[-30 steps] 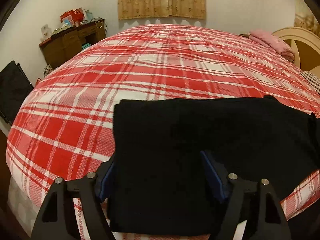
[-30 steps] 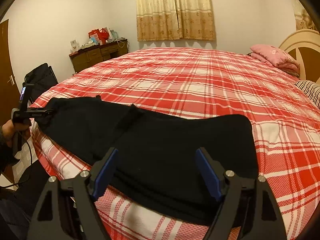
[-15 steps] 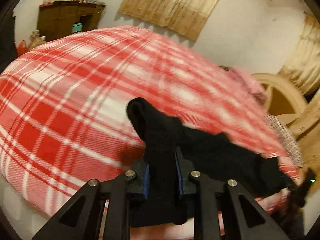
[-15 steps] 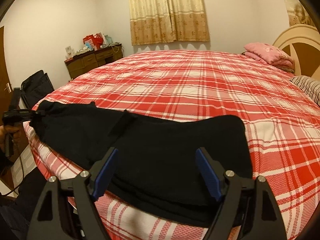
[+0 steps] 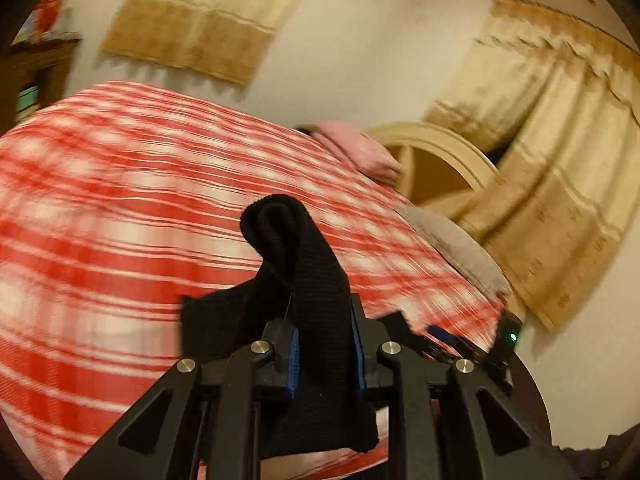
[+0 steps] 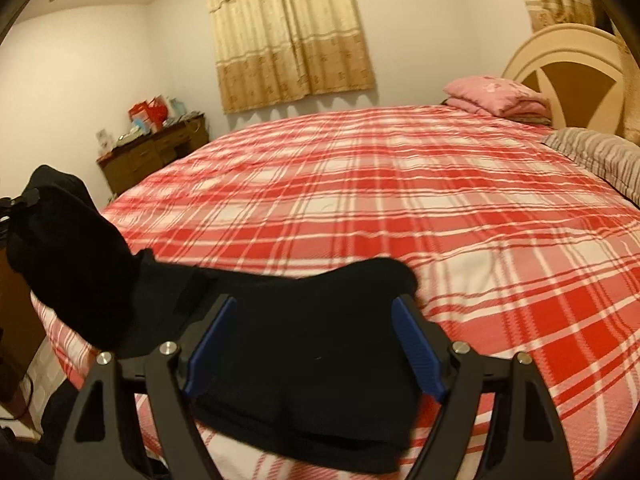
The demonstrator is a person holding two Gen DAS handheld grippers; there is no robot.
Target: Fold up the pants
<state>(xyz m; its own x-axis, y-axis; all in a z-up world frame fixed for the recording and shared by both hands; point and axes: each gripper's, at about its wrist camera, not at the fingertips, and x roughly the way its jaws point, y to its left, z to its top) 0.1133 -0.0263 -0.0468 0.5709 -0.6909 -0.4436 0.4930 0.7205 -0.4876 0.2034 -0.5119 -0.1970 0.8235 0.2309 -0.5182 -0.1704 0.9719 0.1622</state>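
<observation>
The black pants (image 6: 304,360) lie along the near edge of the red plaid bed (image 6: 400,200). My left gripper (image 5: 324,354) is shut on one end of the pants (image 5: 296,264), which bunches up between its blue pads and is lifted off the bed. In the right wrist view that lifted end (image 6: 68,256) hangs at the far left. My right gripper (image 6: 314,344) is open, its fingers (image 6: 208,344) straddling the other end of the pants, which lies flat. The right gripper (image 5: 460,340) shows in the left wrist view at lower right.
A pink folded blanket (image 6: 496,94) and a striped pillow (image 6: 596,156) lie by the cream headboard (image 6: 568,64) at the right. A wooden dresser (image 6: 156,152) stands against the far left wall. Curtains (image 6: 288,32) hang behind the bed.
My left gripper closed on the pants' end, lifted it off the bed and swung toward the right. My right gripper stayed open over the other end and lowered closer to the fabric.
</observation>
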